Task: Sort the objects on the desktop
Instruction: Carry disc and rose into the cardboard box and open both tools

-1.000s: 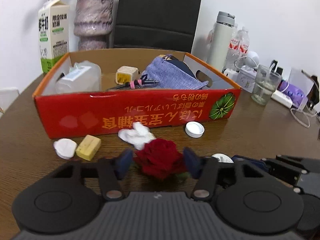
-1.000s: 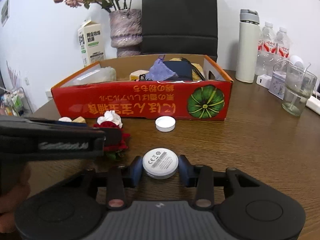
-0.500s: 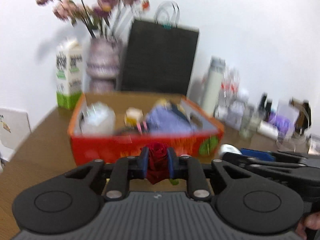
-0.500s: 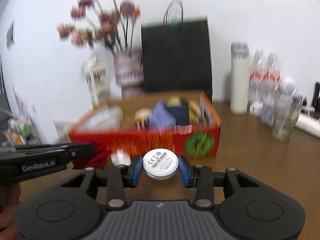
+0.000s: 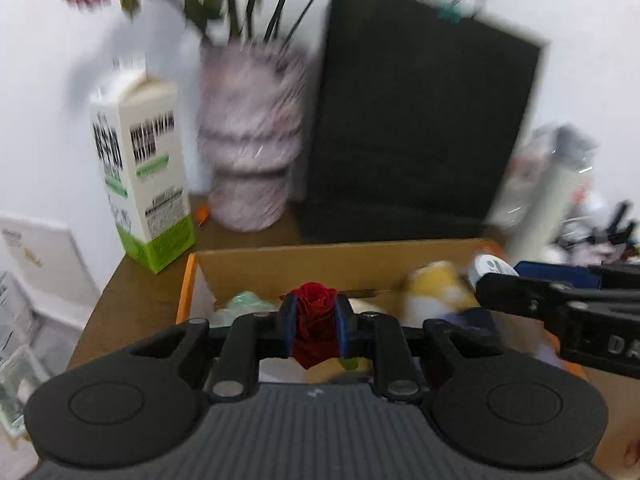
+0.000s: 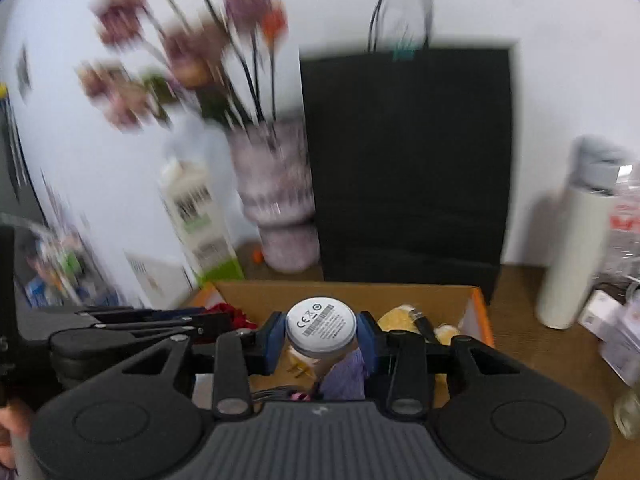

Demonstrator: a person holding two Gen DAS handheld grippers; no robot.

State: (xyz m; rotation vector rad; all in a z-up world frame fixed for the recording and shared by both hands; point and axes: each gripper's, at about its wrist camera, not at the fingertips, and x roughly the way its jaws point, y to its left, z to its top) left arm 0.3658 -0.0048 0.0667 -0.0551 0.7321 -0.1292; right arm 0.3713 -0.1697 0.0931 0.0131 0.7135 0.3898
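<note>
The left gripper [image 5: 314, 326] was seen narrowed onto a red rose [image 5: 314, 322], the blue pads pressed against both flanks of the bloom; the bloom was held above the near part of the cardboard box [image 5: 320, 258], its open face turned upward and toward the camera; a dark tail and a scrap of green were seen below the pads, so the long axis ran roughly vertically in the left wrist view.

The right gripper [image 6: 320, 338] was seen at a moderate width, closed upon a white round device [image 6: 321, 326]; the flat printed face, with a barcode label, was tilted up toward the camera, the disc being gripped across its width by the rim; it was held over the box [image 6: 400, 292] interior.

Much was blurred; the box contents could only partly be made out: a yellow object [image 5: 436, 288], a purple cloth [image 6: 344, 376], something pale green [image 5: 244, 300]. The vase [image 5: 250, 152], milk carton [image 5: 140, 184] and black paper bag [image 5: 420, 120] behind the box were smeared; the front wall of the box was hidden by the gripper bodies; the white bottle [image 6: 572, 248] was cut by clutter at the right edge.
</note>
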